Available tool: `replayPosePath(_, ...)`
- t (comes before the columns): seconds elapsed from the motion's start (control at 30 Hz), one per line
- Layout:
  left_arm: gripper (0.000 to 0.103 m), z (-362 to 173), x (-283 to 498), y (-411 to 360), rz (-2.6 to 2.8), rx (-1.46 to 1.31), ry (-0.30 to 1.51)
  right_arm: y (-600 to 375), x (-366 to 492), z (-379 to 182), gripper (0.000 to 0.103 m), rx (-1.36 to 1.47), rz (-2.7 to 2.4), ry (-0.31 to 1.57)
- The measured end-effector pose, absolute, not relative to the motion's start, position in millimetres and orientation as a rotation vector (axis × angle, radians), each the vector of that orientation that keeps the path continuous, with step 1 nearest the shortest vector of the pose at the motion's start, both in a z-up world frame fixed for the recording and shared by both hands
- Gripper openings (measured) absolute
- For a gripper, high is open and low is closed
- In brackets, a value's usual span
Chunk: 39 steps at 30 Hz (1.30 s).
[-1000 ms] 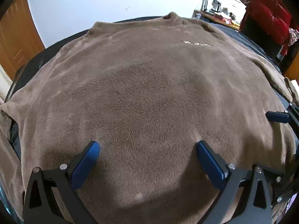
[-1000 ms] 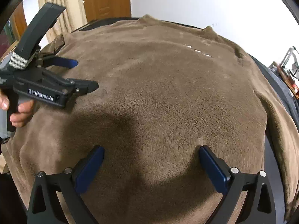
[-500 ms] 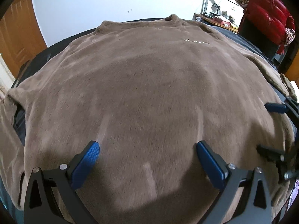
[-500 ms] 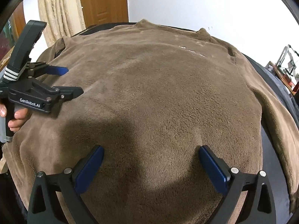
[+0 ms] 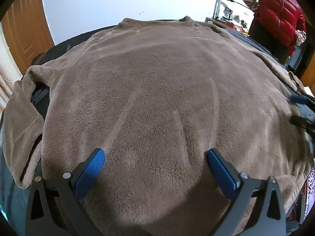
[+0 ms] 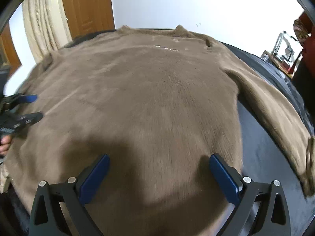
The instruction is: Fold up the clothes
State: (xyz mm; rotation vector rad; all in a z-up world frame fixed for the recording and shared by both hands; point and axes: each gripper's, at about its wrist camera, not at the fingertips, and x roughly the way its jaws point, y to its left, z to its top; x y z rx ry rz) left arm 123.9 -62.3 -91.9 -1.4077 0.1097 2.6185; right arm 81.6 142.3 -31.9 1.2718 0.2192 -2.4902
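A brown fleece sweater lies spread flat on a dark table, collar at the far side; it also fills the right wrist view. My left gripper is open and empty over the sweater's lower left body. My right gripper is open and empty over the lower right body. The left sleeve lies along the body at the left. The right sleeve stretches out on the table to the right. Each gripper shows at the edge of the other's view: right, left.
The dark table shows bare between body and right sleeve. A person in a red jacket stands at the far right by a desk. A wooden door and a curtain are behind on the left.
Both grippers have drawn apart and back toward the sweater's hem. The right gripper has swung right, so the right sleeve and bare table now show. Both stay open.
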Motion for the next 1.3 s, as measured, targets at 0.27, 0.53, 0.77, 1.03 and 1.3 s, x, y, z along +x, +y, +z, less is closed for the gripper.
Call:
replayPosePath(0.27, 0.103, -91, 128, -63, 2.621, -1.399, 0.109, 125, 162, -37, 0.102, 1.196, -2.399, 0.287)
replayPosePath(0.53, 0.103, -91, 143, -75, 2.608, -1.37, 0.127, 131, 190, -48, 0.103, 1.169, -2.485, 0.246)
replayPosePath(0.77, 0.103, -78, 123, -65, 2.524, -1.514, 0.164, 146, 184, -41, 0.103, 1.147, -2.458, 0.171)
replayPosePath(1.03, 0.103, -11, 88, 2, 2.366, -1.374, -0.065, 203, 164, 0, 0.103, 1.045, -2.632, -0.057)
replayPosePath(1.3, 0.103, -40, 55, 92, 2.432, -1.242, 0.154, 223, 143, -22, 0.103, 1.168, -2.716, -0.056)
